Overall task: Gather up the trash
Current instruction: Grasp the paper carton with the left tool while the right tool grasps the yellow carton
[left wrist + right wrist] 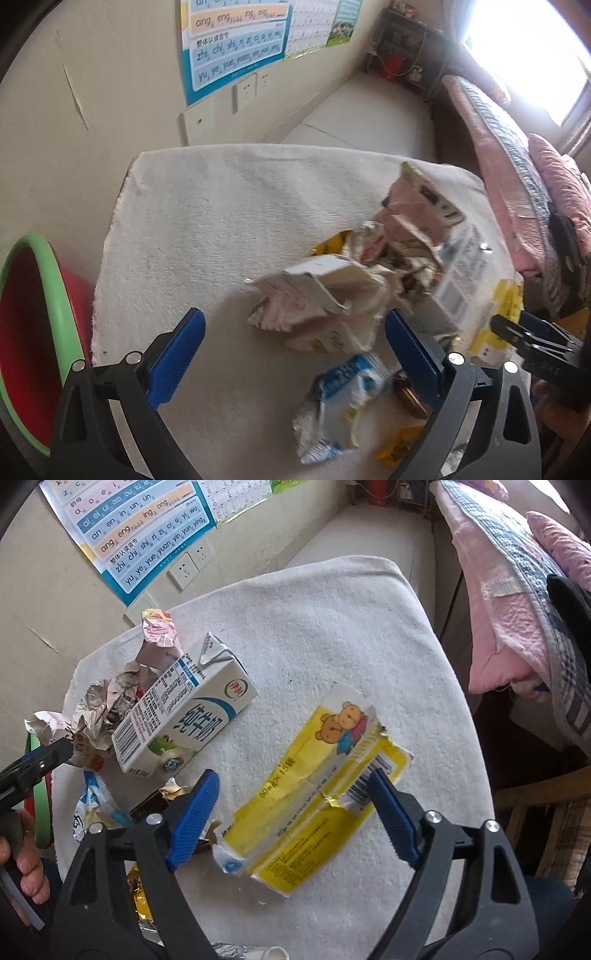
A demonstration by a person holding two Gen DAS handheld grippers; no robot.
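Hovering over trash heaped on white-clothed bench (332, 602): left gripper (295, 354) fingers wide, holding nothing, above crumpled wrappers (332, 295); right gripper (291, 812) fingers apart, straddling flattened yellow carton (314, 794), not gripping.

Daylight, bright: window (535, 48) blown out to glare; litter (354, 280) motion-blurred in left view, right view sharp; fisheye bending, dark corners.

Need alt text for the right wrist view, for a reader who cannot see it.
The right claw, open, hangs over a flattened yellow carton with a bear picture lying on a white towel-covered table. Beside it to the left lie a white milk carton and crumpled wrappers; the left claw's black tip enters at the left edge.
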